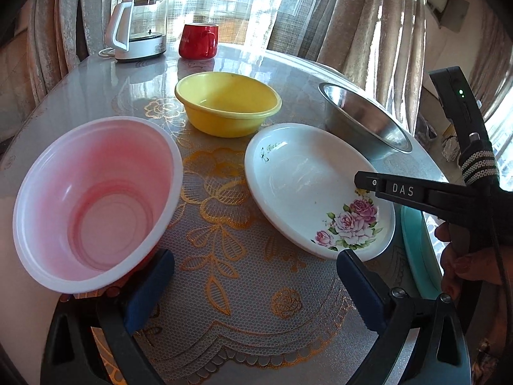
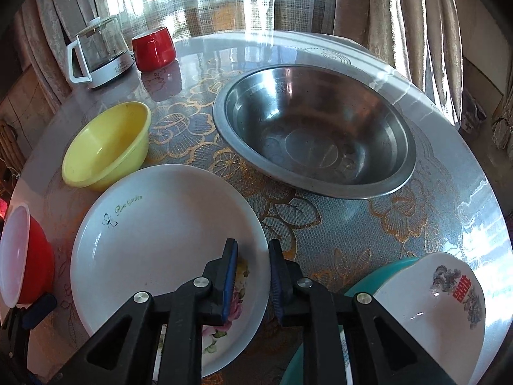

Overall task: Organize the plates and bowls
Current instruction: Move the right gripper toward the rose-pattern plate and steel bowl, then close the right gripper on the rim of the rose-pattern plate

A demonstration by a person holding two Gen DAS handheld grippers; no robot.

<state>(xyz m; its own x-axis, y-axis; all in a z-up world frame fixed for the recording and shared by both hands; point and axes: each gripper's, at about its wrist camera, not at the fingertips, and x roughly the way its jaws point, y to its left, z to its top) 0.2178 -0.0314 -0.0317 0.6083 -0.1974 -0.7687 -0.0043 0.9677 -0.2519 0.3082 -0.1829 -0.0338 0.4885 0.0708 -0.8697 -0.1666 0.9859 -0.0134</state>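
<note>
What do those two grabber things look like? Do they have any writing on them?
Both are black plastic. The left gripper and the right gripper have dark blue fingertip pads and round silver screws. One right-gripper finger says "DAS" in white. Its handle has a green light, a black-and-white striped band and a black cable.

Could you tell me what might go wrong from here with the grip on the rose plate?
1. The right gripper straddles only the thin rim of the rose plate, so the plate may tilt or slip when lifted.
2. A swinging plate could knock the yellow bowl or steel bowl close beside it.
3. The white bowl sits tilted on a teal dish near the table edge.
</note>
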